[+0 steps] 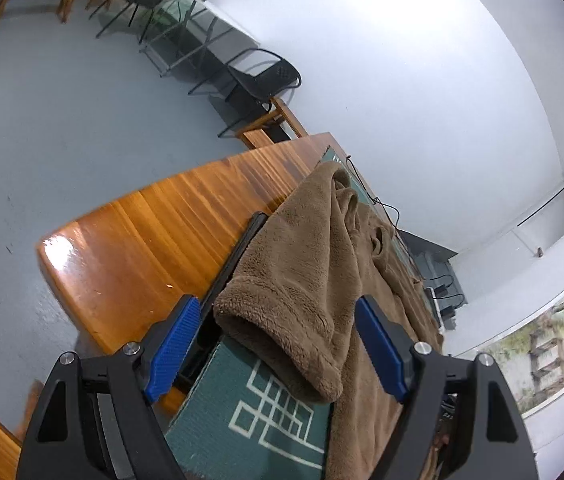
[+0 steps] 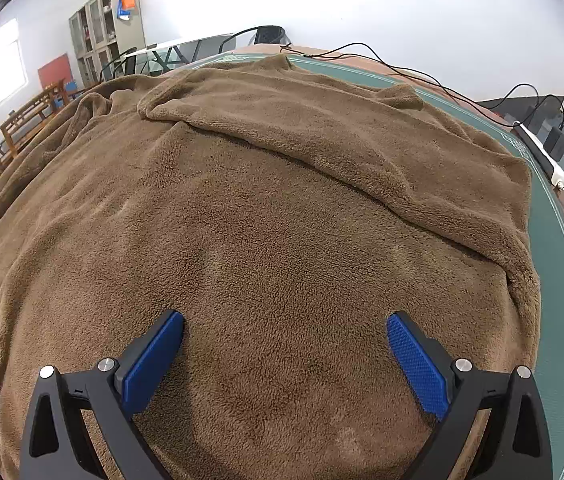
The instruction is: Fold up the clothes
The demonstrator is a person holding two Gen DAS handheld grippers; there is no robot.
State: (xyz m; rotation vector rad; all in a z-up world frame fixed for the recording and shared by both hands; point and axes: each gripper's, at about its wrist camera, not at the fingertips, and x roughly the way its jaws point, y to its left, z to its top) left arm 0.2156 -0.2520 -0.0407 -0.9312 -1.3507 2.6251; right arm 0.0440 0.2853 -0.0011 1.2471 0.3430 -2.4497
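Brown fleece garment [image 2: 265, 208] lies spread on the green mat [image 2: 562, 248] on the wooden bench [image 1: 153, 232], one sleeve folded across its far side. Left gripper [image 1: 277, 344] fingers spread, the sleeve cuff [image 1: 282, 340] between them, not pinched. Right gripper [image 2: 284, 356] fingers spread over the garment's near middle, holding nothing.

Left gripper [image 1: 282, 340] jaws spread wide, rolled; right gripper [image 2: 285, 354] jaws spread, pitched down
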